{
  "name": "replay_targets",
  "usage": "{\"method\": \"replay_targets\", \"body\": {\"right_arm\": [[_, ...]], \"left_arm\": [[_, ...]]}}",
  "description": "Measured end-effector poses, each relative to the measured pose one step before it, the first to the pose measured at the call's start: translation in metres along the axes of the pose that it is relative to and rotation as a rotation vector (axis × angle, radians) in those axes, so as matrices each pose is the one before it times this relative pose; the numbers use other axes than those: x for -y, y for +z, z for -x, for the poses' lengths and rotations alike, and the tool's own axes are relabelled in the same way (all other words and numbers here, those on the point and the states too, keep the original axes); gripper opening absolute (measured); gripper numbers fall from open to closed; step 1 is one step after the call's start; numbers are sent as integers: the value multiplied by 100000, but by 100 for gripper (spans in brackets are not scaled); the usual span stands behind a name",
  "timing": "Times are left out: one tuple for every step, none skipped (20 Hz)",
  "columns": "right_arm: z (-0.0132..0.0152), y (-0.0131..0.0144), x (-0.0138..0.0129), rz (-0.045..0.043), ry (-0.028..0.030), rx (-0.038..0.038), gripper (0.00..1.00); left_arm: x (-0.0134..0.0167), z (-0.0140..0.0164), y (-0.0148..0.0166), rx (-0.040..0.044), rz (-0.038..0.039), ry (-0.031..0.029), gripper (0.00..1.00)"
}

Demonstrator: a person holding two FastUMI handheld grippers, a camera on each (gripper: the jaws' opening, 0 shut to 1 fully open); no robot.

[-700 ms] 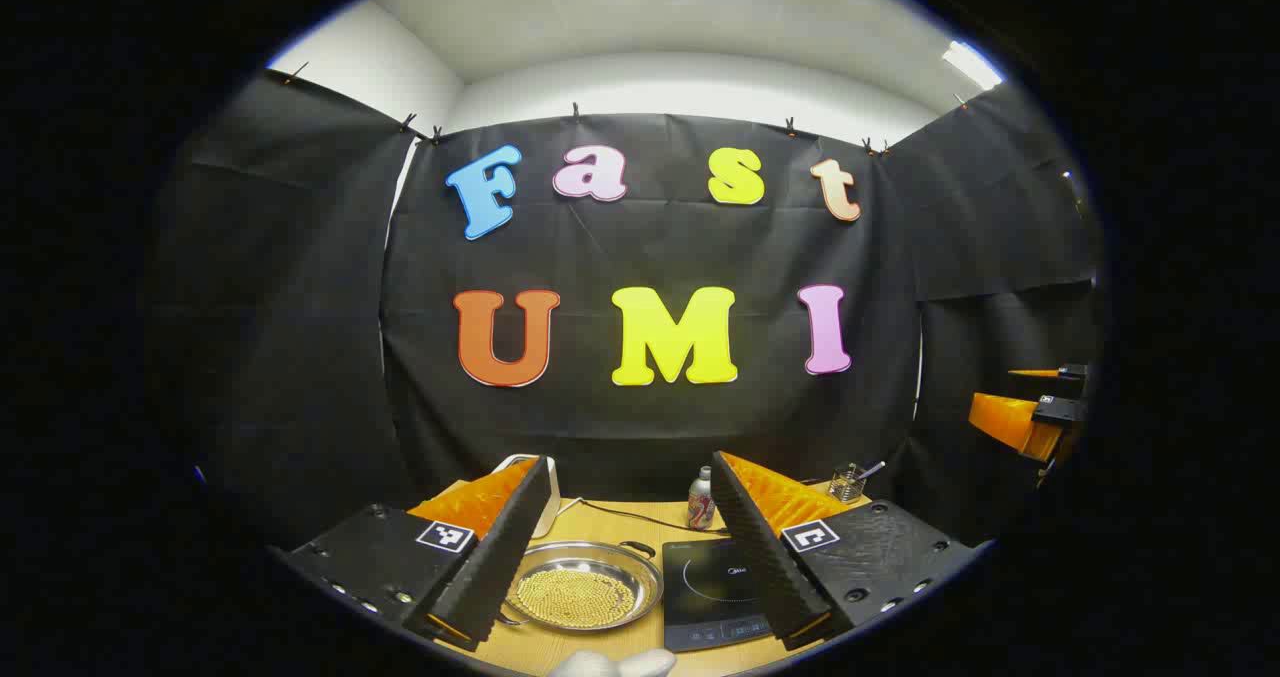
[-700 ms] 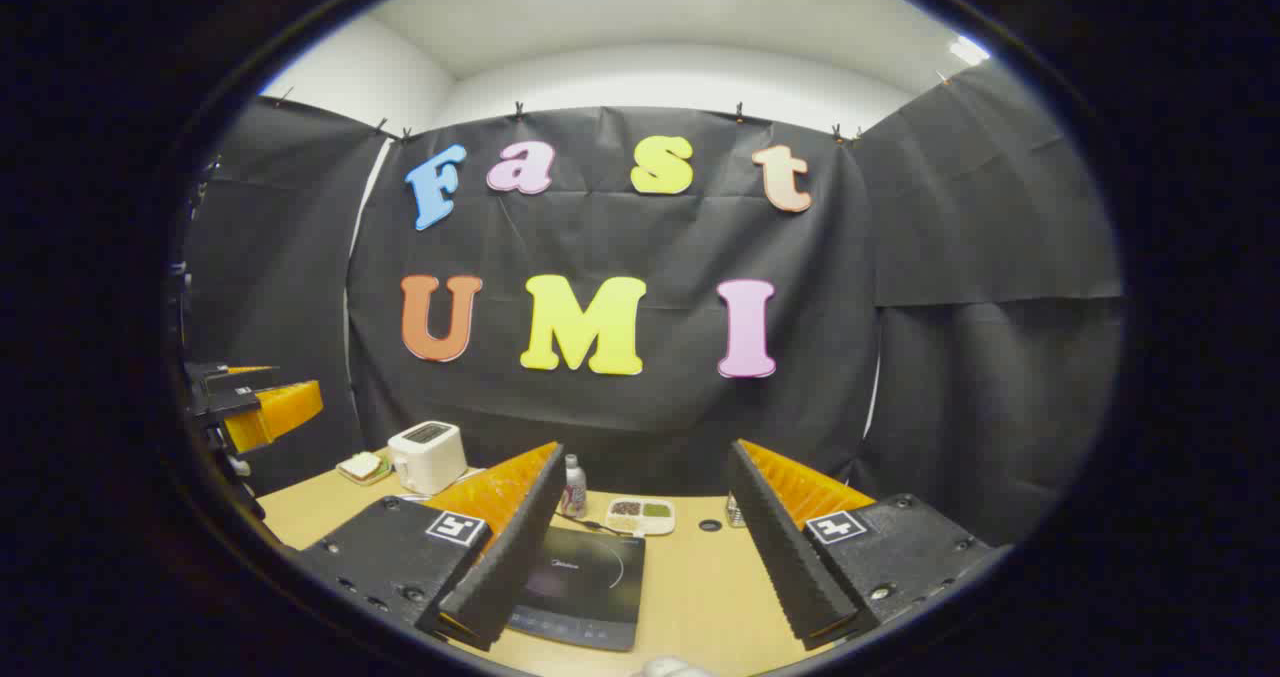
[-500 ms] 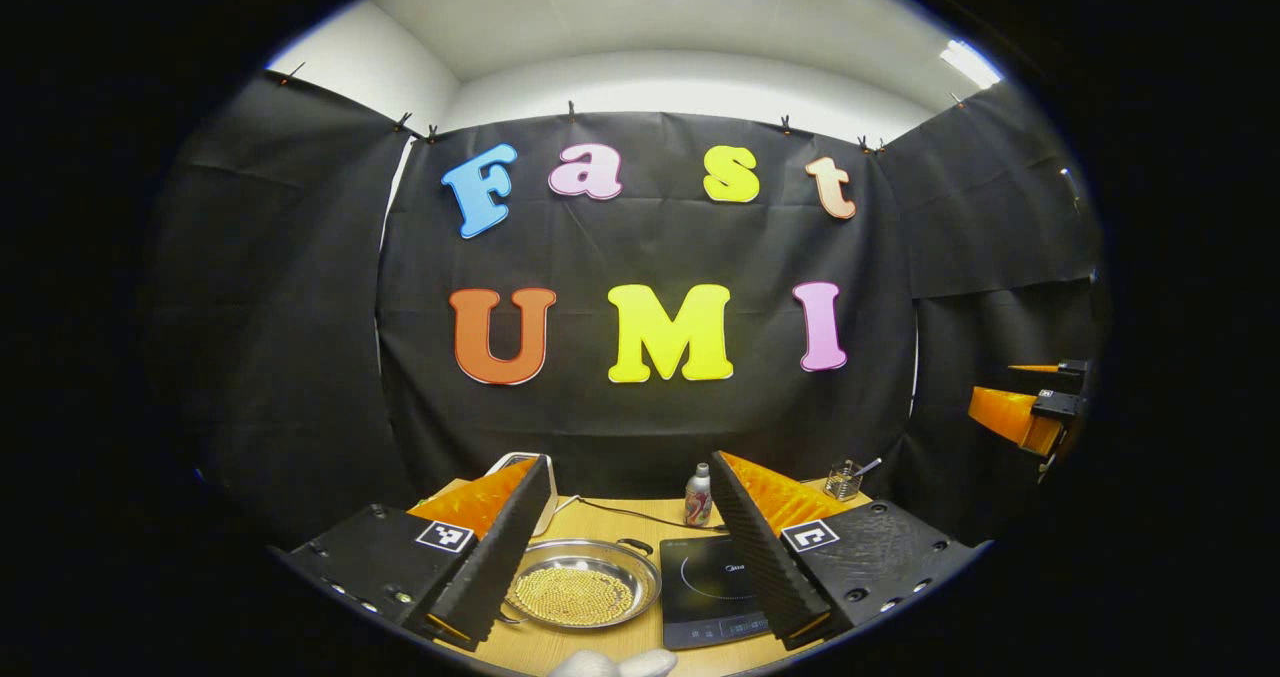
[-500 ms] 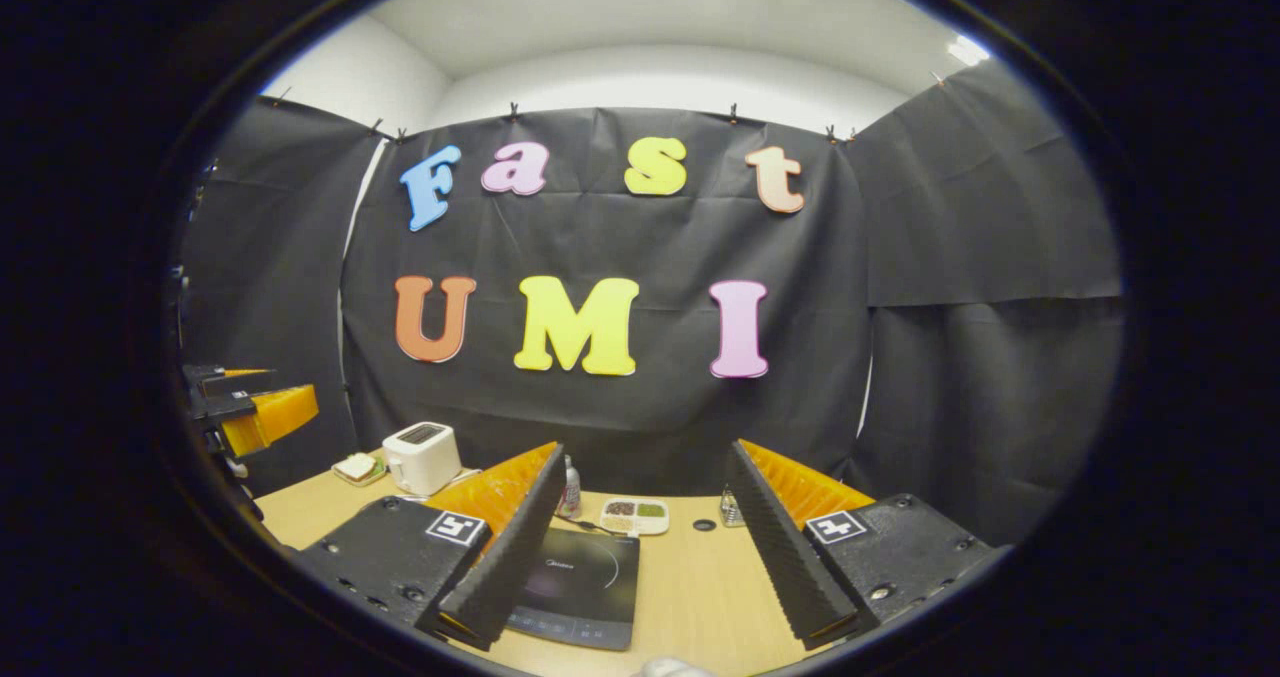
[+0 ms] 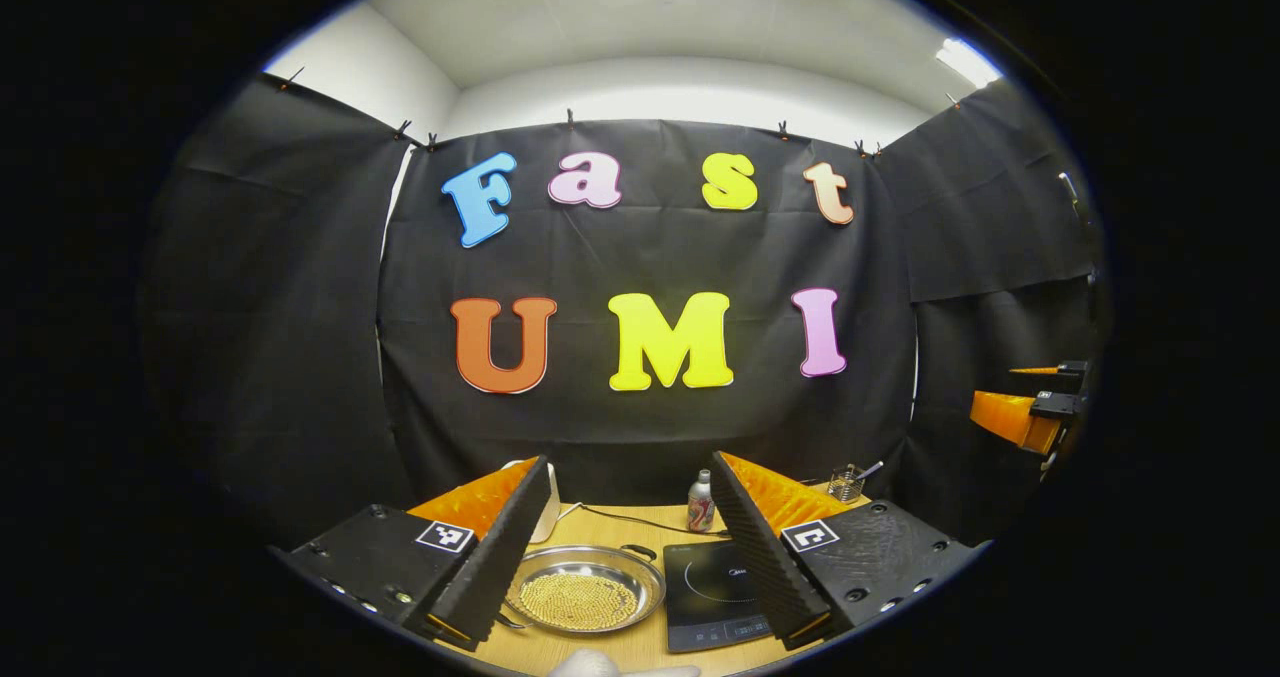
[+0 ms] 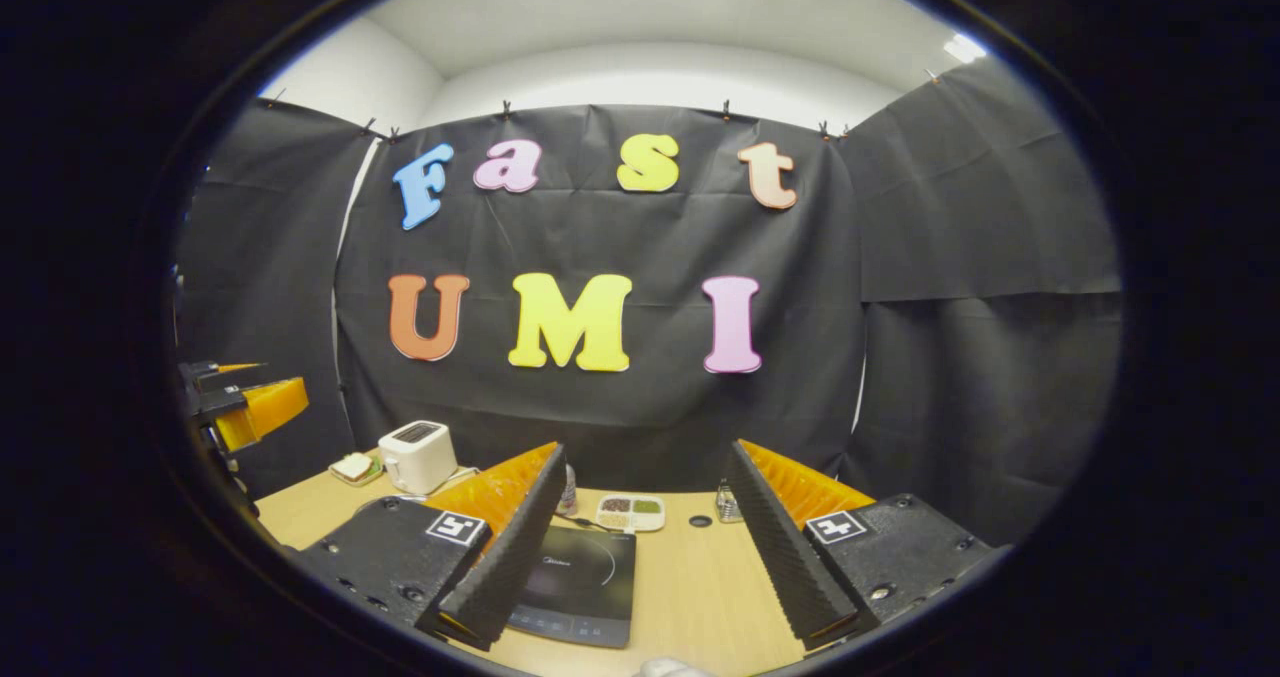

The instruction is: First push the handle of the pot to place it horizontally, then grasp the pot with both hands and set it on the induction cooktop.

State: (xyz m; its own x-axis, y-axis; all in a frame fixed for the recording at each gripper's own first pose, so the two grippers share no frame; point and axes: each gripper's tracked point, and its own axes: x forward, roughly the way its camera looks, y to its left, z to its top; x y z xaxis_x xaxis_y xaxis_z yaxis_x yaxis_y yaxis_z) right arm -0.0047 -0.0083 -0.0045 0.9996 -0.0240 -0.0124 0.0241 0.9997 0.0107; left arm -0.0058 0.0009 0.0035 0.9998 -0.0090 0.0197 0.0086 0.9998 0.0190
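Fig.: start posture, both tools held high above wooden table (image 6: 700, 597), nothing touched yet.

Left gripper (image 5: 625, 547): fingers wide apart, empty, aimed down toward shallow steel pot (image 5: 585, 589) w/ golden beads inside. Pot sitting on table just left of black induction cooktop (image 5: 715, 597), close beside but not on it. One dark loop handle (image 5: 637, 550) at far-right rim; a second at near-left rim, mostly hidden behind left finger, angle not readable.

Right gripper (image 6: 645, 537): fingers likewise spread, empty, pointed over cooktop (image 6: 580, 585) and bare table to its right.

Step in hand (judged): approach for handle push. To do well: lower left tool first; contact handle w/ one fingertip, not both; push slowly along rim plane till handle lies level; avoid sliding the whole pot or tipping beads out. Keep right tool clear of cooktop panel until two-sided grasp.

Background: toaster (image 6: 418, 455), bottle (image 5: 701, 502), divided snack tray (image 6: 630, 512), well apart from work zone.
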Motion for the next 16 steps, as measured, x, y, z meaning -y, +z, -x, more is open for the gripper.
{"method": "replay_targets", "body": {"right_arm": [[-31,55,-55,420,174,-62,100],[-21,-21,20,482,-58,-66,100],[15,39,16,302,-134,-147,98],[-12,-263,-90,175,129,-440,100],[-35,-220,-52,102,29,-536,100],[-21,-70,-75,44,102,-504,98],[19,-79,-48,29,140,-377,100],[-66,-162,-45,173,-26,-302,98],[-73,-62,-32,319,137,-358,98],[-43,-355,-20,341,-36,-683,100],[72,-129,-89,4,233,-358,100],[-22,-151,-69,-110,-181,-427,98],[-11,-115,52,-29,-76,-507,100],[88,-298,-73,21,-76,-385,98],[-83,-95,112,129,-486,-467,98],[-92,-208,69,2,-157,-464,98]], "left_arm": [[116,-45,-20,-594,-368,-605,95],[-134,39,-291,-1051,-340,-104,77],[-52,-150,-339,-1629,-82,-1048,67],[193,-81,-480,-1798,452,-544,56],[-142,-132,-346,-1747,313,-87,47],[-6,-76,-316,-1614,275,-290,32],[111,-213,-615,-1822,591,-1023,17],[147,-173,-750,-2704,717,-1080,8],[361,-135,-932,-2909,1086,-2517,0],[292,-41,-843,-3081,1058,-1575,0],[159,-604,-1127,-3895,1384,-2134,0],[262,-120,-1274,-4821,1362,-2287,0],[74,-517,-1291,-4205,731,-1823,0],[-171,-145,-1579,-4161,-315,-577,0],[-475,-1181,-1748,-5407,-474,-634,0],[-262,-514,-2231,-6270,-167,-347,0]]}}
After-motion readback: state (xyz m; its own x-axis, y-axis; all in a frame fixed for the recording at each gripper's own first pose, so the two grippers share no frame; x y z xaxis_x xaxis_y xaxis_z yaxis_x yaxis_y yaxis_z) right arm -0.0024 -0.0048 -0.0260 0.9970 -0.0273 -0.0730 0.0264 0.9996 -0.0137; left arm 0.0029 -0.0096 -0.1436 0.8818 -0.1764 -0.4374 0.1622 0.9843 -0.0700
